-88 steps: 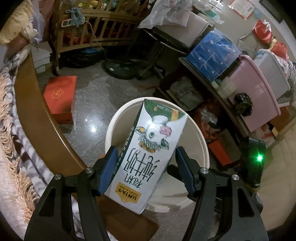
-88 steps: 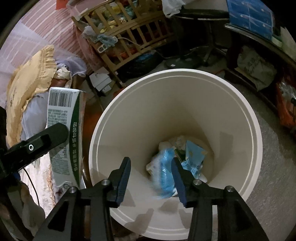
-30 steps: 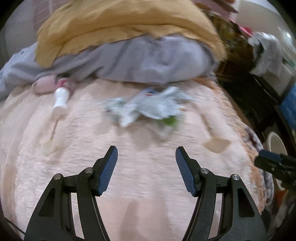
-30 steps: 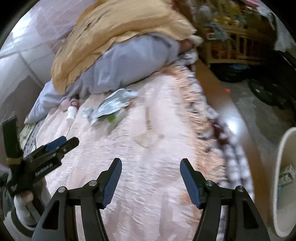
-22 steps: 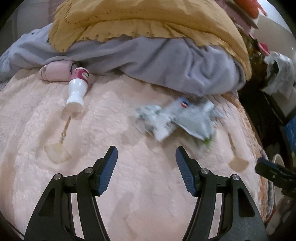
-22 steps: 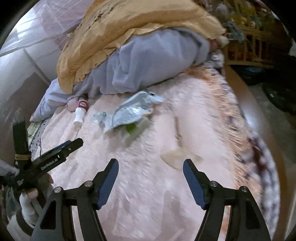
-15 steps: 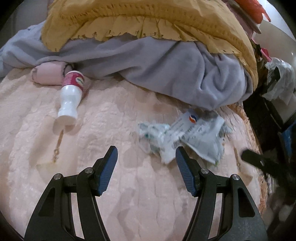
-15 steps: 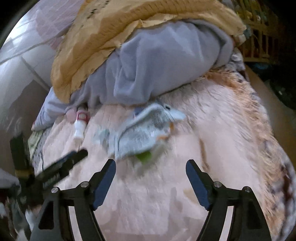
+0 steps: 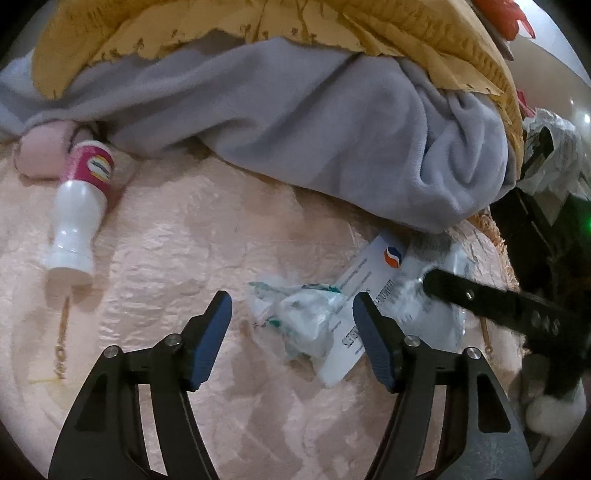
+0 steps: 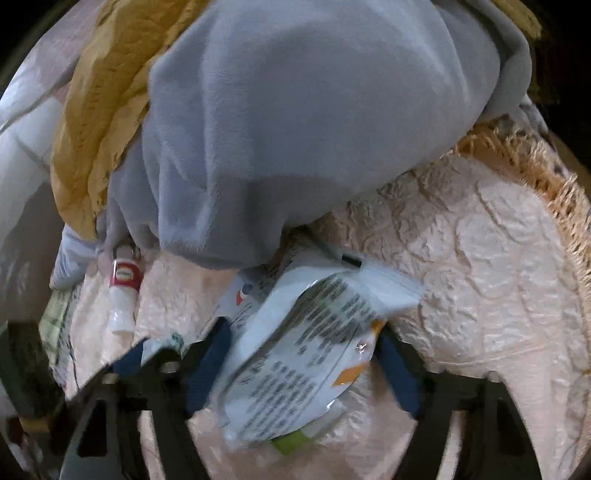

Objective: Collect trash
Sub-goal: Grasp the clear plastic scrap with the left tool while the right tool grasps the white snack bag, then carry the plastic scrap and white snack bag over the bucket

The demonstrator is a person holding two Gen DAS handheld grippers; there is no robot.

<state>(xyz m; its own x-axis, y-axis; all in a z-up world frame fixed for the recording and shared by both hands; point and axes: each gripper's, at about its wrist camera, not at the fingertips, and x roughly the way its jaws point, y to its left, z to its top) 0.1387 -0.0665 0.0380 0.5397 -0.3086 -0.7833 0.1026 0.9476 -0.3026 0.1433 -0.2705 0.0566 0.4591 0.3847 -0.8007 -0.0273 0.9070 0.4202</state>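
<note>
On the pink bed cover (image 9: 177,258) lies a heap of trash. A crumpled white and green wrapper (image 9: 299,317) sits between the blue pads of my left gripper (image 9: 293,334). Its jaws are closing but stand apart from the wrapper. A white card with an orange and blue logo (image 9: 369,280) lies just right of it. My right gripper (image 10: 304,367) straddles a white printed snack packet (image 10: 306,350). These jaws are closing too, pads at the packet's edges without squeezing it. A white bottle with a pink label (image 9: 79,206) lies at the left.
A grey blanket (image 9: 295,129) under a yellow quilt (image 9: 221,22) is bunched right behind the trash. The bed's fringed edge (image 10: 546,177) runs along the right. A finger of the right gripper (image 9: 480,299) reaches in over the packet in the left wrist view.
The left gripper no longer holds the milk carton. Both grippers swung from the white bin to the bed and came down close onto the trash, which now lies between their pads.
</note>
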